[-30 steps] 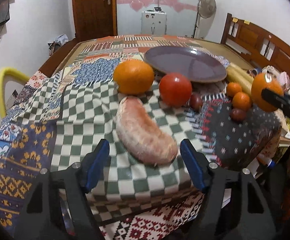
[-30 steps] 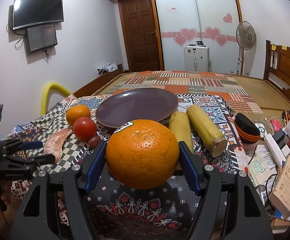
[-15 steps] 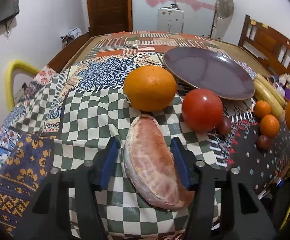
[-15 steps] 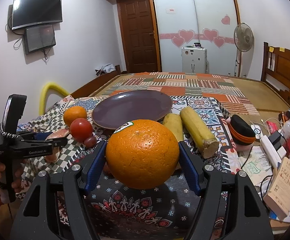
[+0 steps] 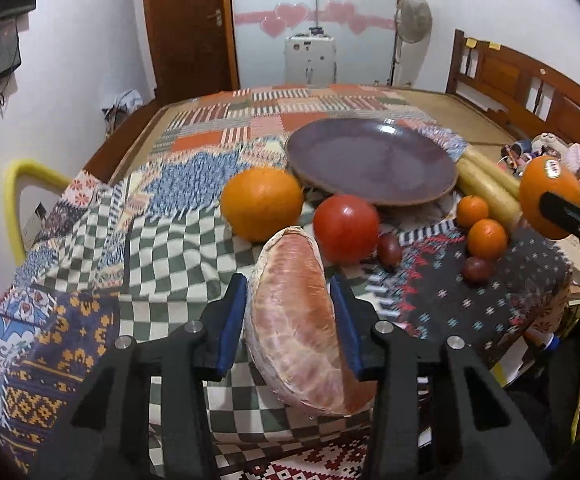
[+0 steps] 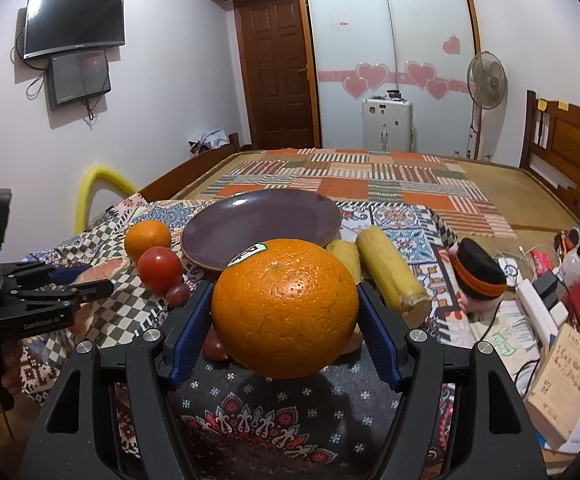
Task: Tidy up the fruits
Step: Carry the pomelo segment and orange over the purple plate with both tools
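1. At the near edge of the table (image 5: pixel 90 264), a pomelo wedge (image 5: pixel 301 320) is gripped between the blue pads of the left gripper (image 5: pixel 290 320); the jaws are narrow and pressed against both sides of the wedge, whose near end hangs past the pads.
2. Whether the wedge is touching the checked cloth (image 5: pixel 170 248) or is lifted clear of it cannot be told.
3. Just beyond the wedge, an orange (image 5: pixel 262 203) and a tomato (image 5: pixel 345 227) are seen side by side on the cloth, with a dark plum (image 5: pixel 389 247) touching the tomato's right side.
4. Behind these, a purple plate (image 5: pixel 373 160) is set toward the middle of the table, with nothing on it.
5. Toward the right edge, two small tangerines (image 5: pixel 485 238) and a second plum (image 5: pixel 477 269) are grouped, and two yellow corn cobs (image 5: pixel 489 188) lie beside the plate.
6. A large orange with a sticker (image 6: pixel 286 312) is clamped in the right gripper (image 6: pixel 286 320), held above the dark flowered cloth at the near right corner; the jaws are set wide around it, both pads pressed to its sides.
7. From the right wrist view, the left gripper (image 6: pixel 70 288) is seen at the left edge with the wedge (image 6: pixel 102 270) in it.
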{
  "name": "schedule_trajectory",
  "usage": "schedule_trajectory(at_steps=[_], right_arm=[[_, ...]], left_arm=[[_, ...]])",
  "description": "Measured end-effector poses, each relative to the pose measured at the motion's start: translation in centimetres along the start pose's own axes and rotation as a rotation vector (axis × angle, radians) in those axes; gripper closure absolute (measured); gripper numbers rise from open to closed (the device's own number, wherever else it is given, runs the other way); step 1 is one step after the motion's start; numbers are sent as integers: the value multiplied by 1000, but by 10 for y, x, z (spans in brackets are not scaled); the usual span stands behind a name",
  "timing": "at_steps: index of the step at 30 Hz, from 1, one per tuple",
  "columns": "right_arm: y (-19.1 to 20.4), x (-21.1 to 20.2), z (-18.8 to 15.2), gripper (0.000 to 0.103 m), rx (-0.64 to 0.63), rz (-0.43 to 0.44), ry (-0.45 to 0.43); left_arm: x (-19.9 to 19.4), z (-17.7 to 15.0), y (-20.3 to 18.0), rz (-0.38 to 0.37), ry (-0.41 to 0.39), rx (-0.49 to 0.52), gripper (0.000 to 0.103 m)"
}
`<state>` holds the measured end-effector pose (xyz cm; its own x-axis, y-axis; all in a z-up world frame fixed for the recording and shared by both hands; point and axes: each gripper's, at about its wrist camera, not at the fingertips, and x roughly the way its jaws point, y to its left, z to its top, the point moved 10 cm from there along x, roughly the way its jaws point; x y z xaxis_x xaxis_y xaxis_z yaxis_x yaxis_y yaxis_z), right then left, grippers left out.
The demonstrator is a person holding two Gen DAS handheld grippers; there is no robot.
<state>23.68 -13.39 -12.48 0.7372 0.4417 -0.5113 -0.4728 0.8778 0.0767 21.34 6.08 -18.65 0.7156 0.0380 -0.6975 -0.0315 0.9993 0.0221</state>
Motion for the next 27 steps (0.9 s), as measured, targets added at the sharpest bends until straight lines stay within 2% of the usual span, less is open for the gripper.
schedule_trajectory(at_steps=[14, 27], right_arm=[[-9, -3, 50, 36, -46, -59, -96], [-11, 18, 91, 36, -75, -89, -151]], left_arm=[[-35, 81, -16, -61, -204, -5, 61], [-19, 131, -26, -84, -263, 12, 60]])
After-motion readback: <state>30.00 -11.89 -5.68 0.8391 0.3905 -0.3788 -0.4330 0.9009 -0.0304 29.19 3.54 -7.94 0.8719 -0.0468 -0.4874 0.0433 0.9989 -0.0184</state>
